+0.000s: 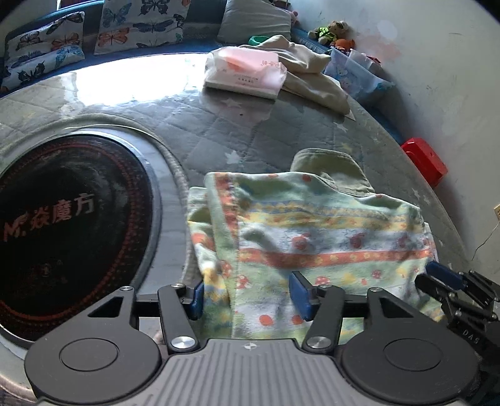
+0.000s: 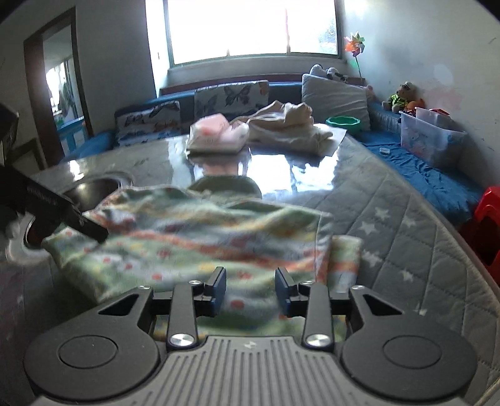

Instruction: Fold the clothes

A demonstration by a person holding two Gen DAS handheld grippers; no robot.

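A bright window (image 2: 250,28) fills the far wall and throws a hard glare on the glossy, quilted grey cover with pale stars (image 2: 390,225) that lies over the round bench, in which a dark circular cooktop (image 1: 62,225) with red lettering is set. Behind the bench a blue seat (image 2: 415,162) runs along the walls, carrying butterfly-print cushions (image 2: 231,95), a grey pillow (image 2: 336,93), a clear plastic bin (image 2: 428,137) and a plush toy (image 2: 401,96) in the corner. An open doorway (image 2: 59,81) stands at the left, and the white wall (image 1: 437,62) at the right looks scuffed.
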